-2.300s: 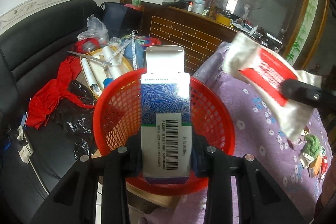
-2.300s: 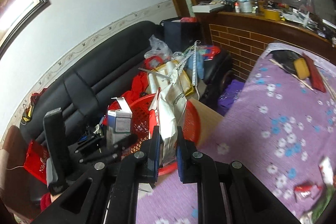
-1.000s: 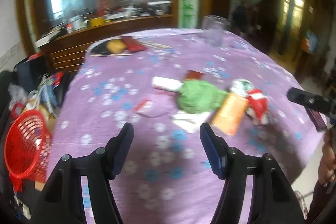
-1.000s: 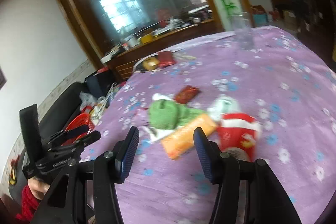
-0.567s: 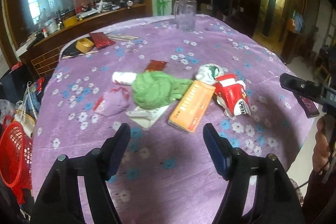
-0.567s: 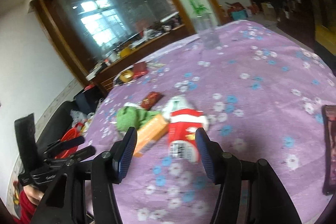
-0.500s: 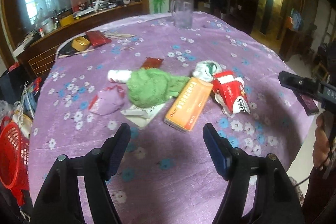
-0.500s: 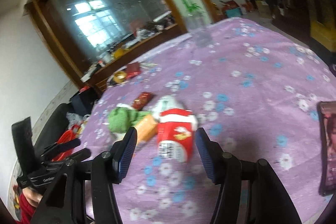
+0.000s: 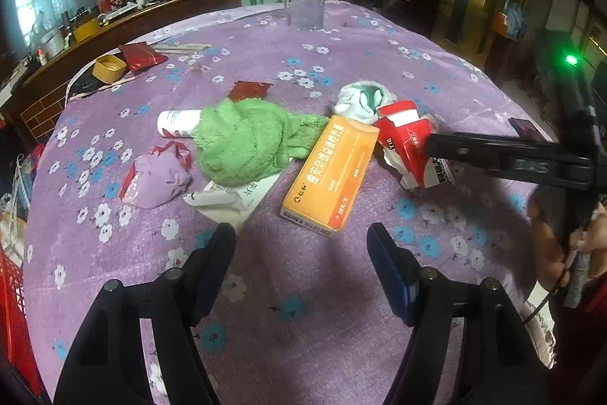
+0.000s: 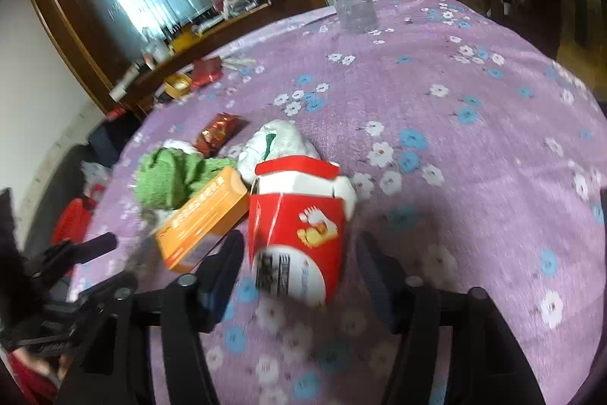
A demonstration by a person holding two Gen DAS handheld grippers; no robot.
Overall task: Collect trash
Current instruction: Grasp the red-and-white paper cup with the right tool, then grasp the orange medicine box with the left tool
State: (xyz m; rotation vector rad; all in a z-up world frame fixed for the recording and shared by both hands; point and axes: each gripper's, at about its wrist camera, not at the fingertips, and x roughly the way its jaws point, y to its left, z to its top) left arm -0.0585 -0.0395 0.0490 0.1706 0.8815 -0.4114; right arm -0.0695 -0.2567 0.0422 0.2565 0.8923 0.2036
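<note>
Trash lies on the purple flowered tablecloth (image 9: 303, 310): an orange box (image 9: 330, 173), a red and white carton (image 9: 409, 143), a green cloth (image 9: 246, 139), a crumpled white wrapper (image 9: 360, 99), a white tube (image 9: 176, 124), a lilac pouch (image 9: 157, 173) and a dark red packet (image 9: 248, 90). My left gripper (image 9: 301, 249) is open and empty, just short of the orange box. My right gripper (image 10: 297, 253) is open with its fingers on either side of the red and white carton (image 10: 297, 230). The orange box (image 10: 205, 221) lies to its left.
A glass mug (image 9: 305, 2) stands at the table's far edge. A yellow dish (image 9: 109, 67) and a red pouch (image 9: 142, 55) lie at the far left. The red basket (image 9: 11, 306) sits below the table's left edge. A phone (image 9: 525, 130) lies at the right edge.
Both grippers dropped their trash at the red basket, opened and swung back over the table. In the last half second both came closer to the pile; the right one now straddles the red carton.
</note>
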